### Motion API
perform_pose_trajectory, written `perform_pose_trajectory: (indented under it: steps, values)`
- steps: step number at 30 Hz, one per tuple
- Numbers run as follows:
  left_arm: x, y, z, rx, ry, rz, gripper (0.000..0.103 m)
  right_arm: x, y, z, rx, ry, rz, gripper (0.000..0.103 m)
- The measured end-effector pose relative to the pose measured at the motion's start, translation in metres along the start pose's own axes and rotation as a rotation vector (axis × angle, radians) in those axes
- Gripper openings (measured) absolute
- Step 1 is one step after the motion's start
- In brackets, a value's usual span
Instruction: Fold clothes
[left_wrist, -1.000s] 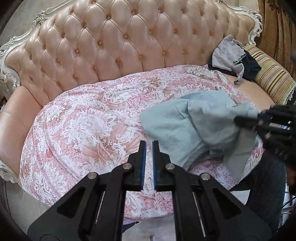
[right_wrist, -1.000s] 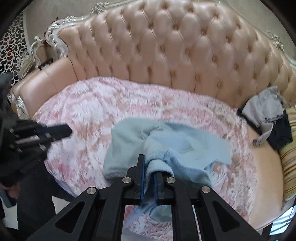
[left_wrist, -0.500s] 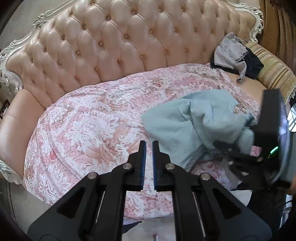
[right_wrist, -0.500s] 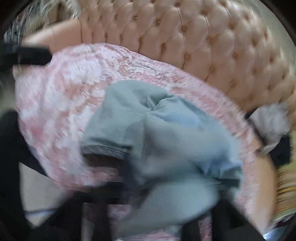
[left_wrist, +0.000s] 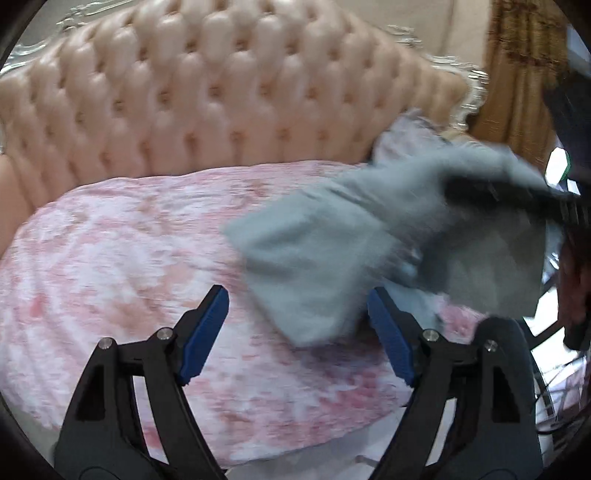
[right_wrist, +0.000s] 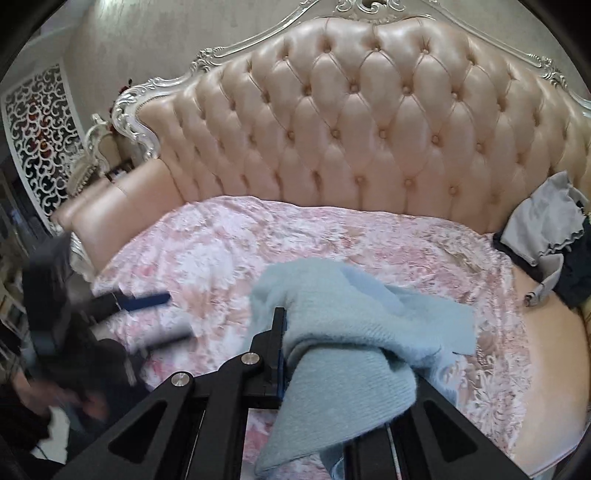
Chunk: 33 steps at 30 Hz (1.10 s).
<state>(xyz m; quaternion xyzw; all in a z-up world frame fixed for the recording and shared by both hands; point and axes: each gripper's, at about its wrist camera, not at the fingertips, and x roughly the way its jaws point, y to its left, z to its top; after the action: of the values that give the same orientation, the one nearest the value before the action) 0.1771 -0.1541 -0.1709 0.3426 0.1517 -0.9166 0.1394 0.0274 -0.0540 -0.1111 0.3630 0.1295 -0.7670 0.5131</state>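
A light blue knit garment (right_wrist: 354, 317) lies bunched on the pink floral sheet (right_wrist: 229, 251) that covers the sofa seat. My right gripper (right_wrist: 286, 332) is shut on a fold of it, and the cloth drapes over the right finger and hides it. In the left wrist view the right gripper (left_wrist: 517, 199) holds the garment (left_wrist: 317, 251) raised at the right. My left gripper (left_wrist: 297, 328) is low in front with its jaws opening wide. The garment's lower corner hangs between the blue pads (left_wrist: 207, 328) without touching them. The left gripper (right_wrist: 155, 317) also shows at the left edge of the sheet.
A tufted pink leather sofa back (right_wrist: 369, 129) rises behind the sheet. A pile of grey and dark clothes (right_wrist: 546, 225) sits at the sofa's right end. A brown curtain (left_wrist: 517, 66) hangs at the far right, and a white lattice screen (right_wrist: 37, 129) stands at the left.
My left gripper's jaws went from shut to wide apart and came closer to the garment. My right gripper lifted the garment's held fold higher off the sheet.
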Motion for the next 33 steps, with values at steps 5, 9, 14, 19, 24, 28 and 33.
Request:
perform_pose_trajectory:
  steps: [5,9,14,19,24,28,33]
  values:
    - [0.041,-0.023,-0.017,0.020,0.033,0.036,0.080,-0.013,0.012,0.013,-0.001,-0.021,0.025,0.008]
    - [0.067,-0.021,-0.016,-0.023,0.078,0.026,0.034,-0.026,0.015,0.017,0.011,-0.048,0.041,0.008]
    - [0.047,0.013,0.017,-0.110,0.025,0.055,0.012,-0.032,0.008,0.013,0.017,-0.053,-0.009,0.008]
    - [-0.035,0.021,0.082,-0.039,-0.183,0.121,0.010,-0.036,0.001,0.011,-0.009,-0.062,-0.063,0.008]
    - [-0.098,-0.007,0.137,0.097,-0.359,0.164,0.010,-0.055,0.014,0.022,-0.075,-0.143,-0.031,0.012]
    - [-0.117,-0.014,0.157,0.152,-0.415,0.168,0.010,-0.073,0.016,0.025,-0.100,-0.217,-0.014,0.028]
    - [-0.100,-0.018,0.158,0.188,-0.349,0.203,0.010,-0.066,0.013,0.008,-0.115,-0.217,0.014,0.032]
